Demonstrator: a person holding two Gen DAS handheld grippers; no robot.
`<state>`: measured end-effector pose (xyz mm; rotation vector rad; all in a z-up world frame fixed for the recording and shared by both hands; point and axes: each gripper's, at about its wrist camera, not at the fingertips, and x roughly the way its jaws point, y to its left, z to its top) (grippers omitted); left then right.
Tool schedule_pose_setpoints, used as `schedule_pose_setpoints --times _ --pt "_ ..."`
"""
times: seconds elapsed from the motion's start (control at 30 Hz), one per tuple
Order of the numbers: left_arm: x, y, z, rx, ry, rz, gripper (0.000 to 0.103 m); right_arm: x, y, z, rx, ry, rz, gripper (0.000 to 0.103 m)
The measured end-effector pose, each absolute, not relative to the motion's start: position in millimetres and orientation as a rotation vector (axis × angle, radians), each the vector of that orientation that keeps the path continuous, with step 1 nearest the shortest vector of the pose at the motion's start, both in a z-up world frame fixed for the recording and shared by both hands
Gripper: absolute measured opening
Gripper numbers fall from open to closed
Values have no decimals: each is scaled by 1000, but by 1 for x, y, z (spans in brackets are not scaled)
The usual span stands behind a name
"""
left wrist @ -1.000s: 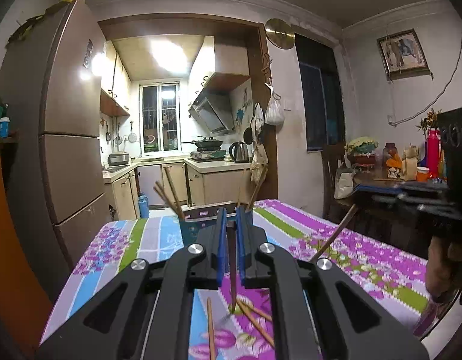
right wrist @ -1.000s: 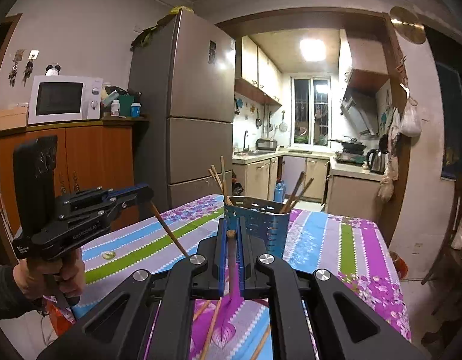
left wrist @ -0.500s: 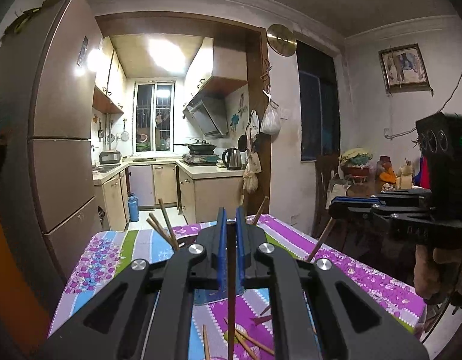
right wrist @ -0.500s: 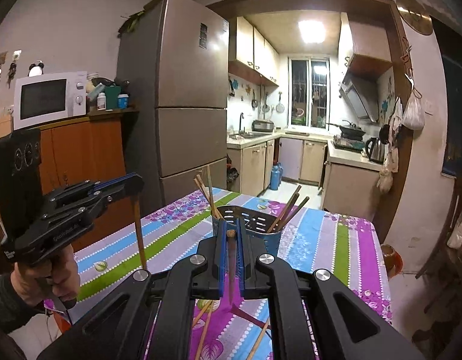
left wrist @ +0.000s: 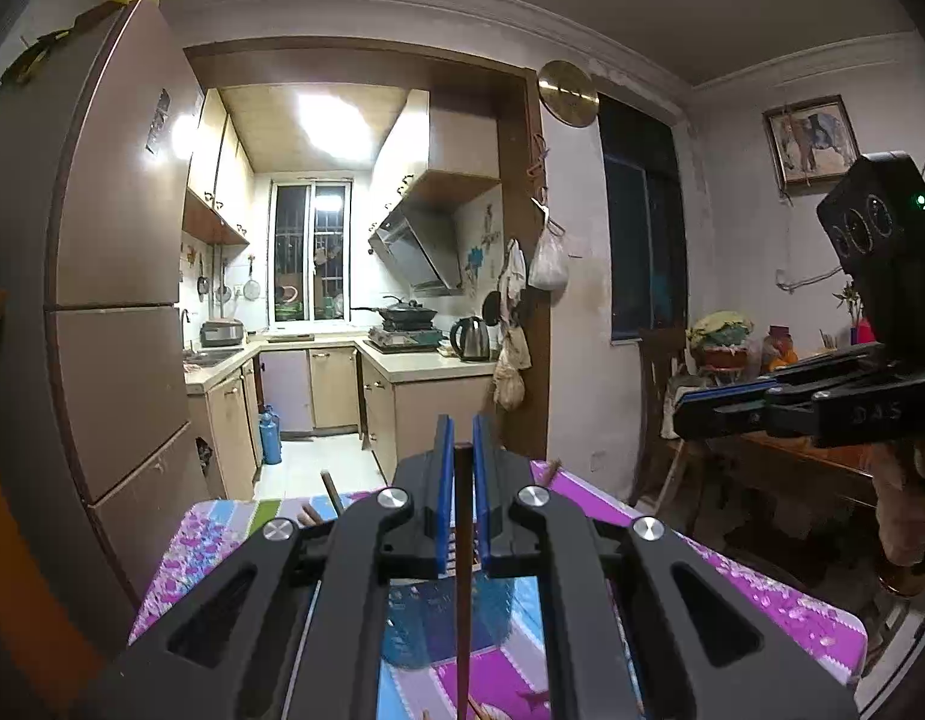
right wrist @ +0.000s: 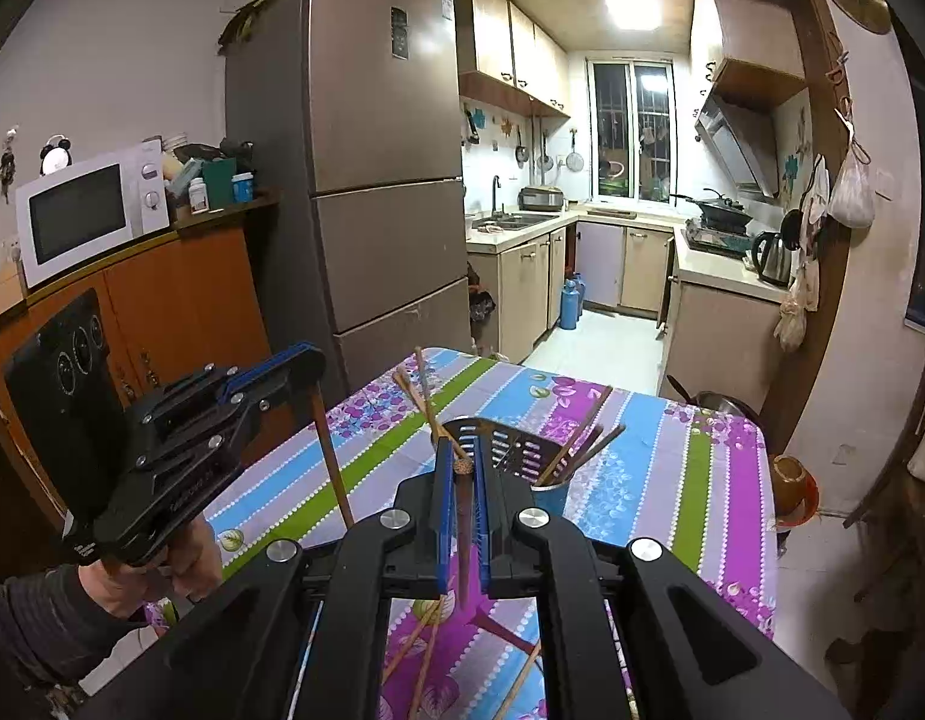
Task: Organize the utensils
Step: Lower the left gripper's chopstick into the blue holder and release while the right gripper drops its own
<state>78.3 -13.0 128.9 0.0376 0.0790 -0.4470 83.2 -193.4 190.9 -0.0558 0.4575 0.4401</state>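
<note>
My left gripper [left wrist: 460,450] is shut on a brown chopstick [left wrist: 463,600] that hangs straight down between its blue pads, above the blue utensil holder [left wrist: 426,618]. My right gripper [right wrist: 460,456] is shut on another chopstick [right wrist: 463,540], whose top end shows between the pads. Beyond it, the blue perforated holder [right wrist: 522,456] stands on the table with several chopsticks leaning in it. In the right wrist view the left gripper [right wrist: 309,363] hovers at the left, its chopstick [right wrist: 330,456] dangling over the table. The right gripper [left wrist: 681,414] shows at the right of the left wrist view.
Several loose chopsticks [right wrist: 426,648] lie on the floral striped tablecloth [right wrist: 642,480] near me. A tall fridge [right wrist: 372,180] and an orange cabinet with a microwave [right wrist: 84,210] stand to the left. A cluttered side table [left wrist: 792,420] stands to the right, and the kitchen lies beyond.
Both grippers have risen with their chopsticks still held. The table and holder sit lower in both views. The right gripper now tilts further down toward the holder.
</note>
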Motion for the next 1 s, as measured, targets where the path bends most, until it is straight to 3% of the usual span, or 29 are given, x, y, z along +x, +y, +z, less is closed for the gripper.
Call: schedule_pose_setpoints --times 0.6,1.0 --pt "121 -21 182 -3 8 -423 5 134 -189 254 -67 376 403 8" --pt "161 -27 214 -40 -62 -407 5 175 -195 264 -66 383 389 8"
